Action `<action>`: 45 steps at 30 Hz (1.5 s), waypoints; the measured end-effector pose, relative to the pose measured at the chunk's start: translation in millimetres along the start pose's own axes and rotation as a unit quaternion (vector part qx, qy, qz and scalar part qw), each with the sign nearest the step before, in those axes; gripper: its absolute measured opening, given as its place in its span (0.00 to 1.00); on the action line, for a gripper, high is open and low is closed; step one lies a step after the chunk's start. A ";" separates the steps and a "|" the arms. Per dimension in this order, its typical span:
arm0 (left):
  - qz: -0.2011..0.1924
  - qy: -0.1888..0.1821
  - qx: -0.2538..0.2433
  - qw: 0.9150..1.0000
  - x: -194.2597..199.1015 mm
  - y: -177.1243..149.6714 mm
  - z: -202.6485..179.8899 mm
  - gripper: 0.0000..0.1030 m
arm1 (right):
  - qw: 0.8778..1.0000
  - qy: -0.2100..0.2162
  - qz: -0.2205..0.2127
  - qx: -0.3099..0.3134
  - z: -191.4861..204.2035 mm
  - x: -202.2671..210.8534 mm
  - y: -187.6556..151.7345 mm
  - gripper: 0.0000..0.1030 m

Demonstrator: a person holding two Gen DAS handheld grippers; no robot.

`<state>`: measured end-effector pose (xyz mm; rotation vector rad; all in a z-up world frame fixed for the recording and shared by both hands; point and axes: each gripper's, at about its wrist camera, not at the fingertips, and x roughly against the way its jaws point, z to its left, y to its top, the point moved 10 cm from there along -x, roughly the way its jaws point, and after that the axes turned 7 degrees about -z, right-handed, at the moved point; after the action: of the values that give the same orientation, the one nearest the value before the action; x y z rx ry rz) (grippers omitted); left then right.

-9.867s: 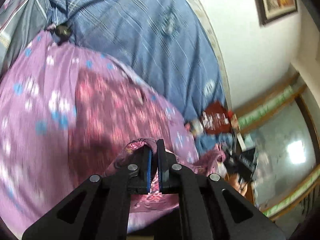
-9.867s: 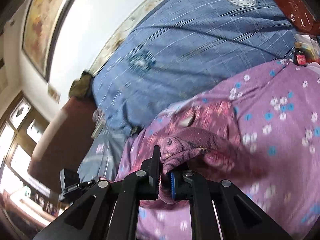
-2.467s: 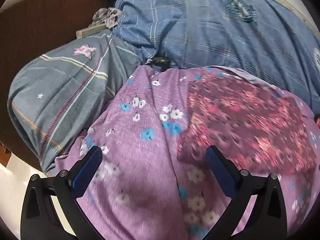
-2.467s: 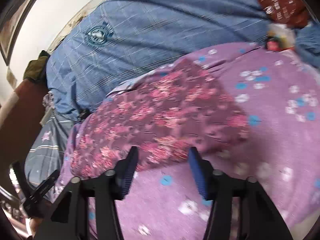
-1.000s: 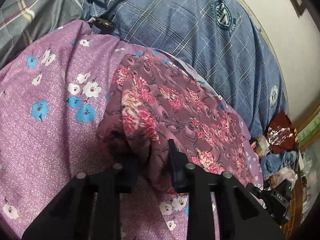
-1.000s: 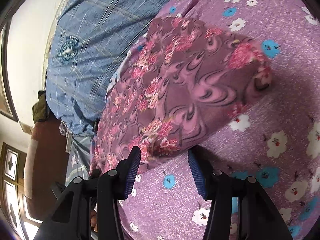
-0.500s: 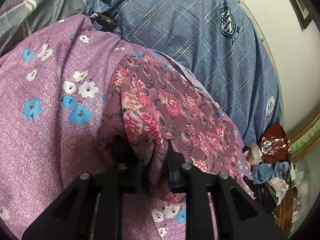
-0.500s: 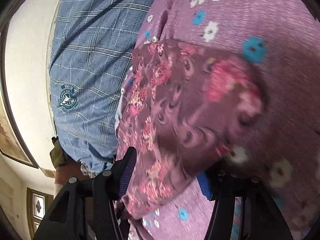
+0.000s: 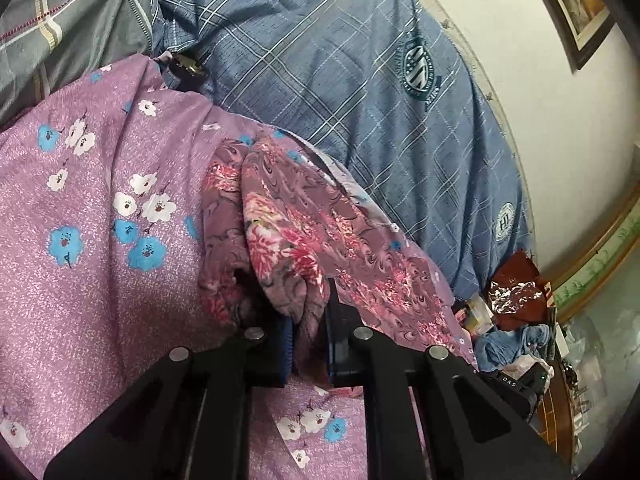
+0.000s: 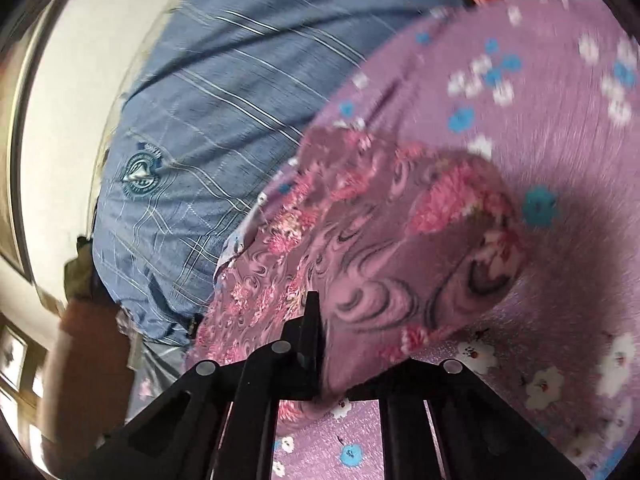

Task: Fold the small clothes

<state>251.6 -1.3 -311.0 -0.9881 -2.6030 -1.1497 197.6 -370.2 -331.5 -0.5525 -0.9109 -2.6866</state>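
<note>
A small maroon garment with pink flowers (image 9: 304, 216) lies on a purple flowered sheet (image 9: 80, 280). My left gripper (image 9: 308, 344) pinches a bunched fold at the garment's near-left corner. Its jaws are closing, and the cloth fills the narrow gap between the blue pads. In the blurred right wrist view the same garment (image 10: 380, 240) drapes over my right gripper (image 10: 324, 340), which is shut on the near edge. Only that gripper's left finger (image 10: 312, 320) shows; the cloth hides the other one.
A blue plaid blanket (image 9: 340, 60) covers the bed beyond the sheet, up to the white wall. A grey striped cover (image 9: 60, 12) lies at the far left. A red-brown bag (image 9: 516, 292) and a blue cloth (image 9: 516, 344) clutter the right end.
My right gripper's jaws went from wide apart around the garment's edge to shut on it, and the cloth has risen. My left jaws narrowed further on the bunched fold.
</note>
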 end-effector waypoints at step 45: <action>0.090 0.049 0.016 0.995 17.4 -44.2 31.6 0.23 | 0.979 -0.085 0.156 0.101 79.2 -104.4 16.9 0.41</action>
<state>215.3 7.8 -354.1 -1.1043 -2.3942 -1.0793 318.6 -322.1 -309.3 -0.8140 -1.0299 -2.2650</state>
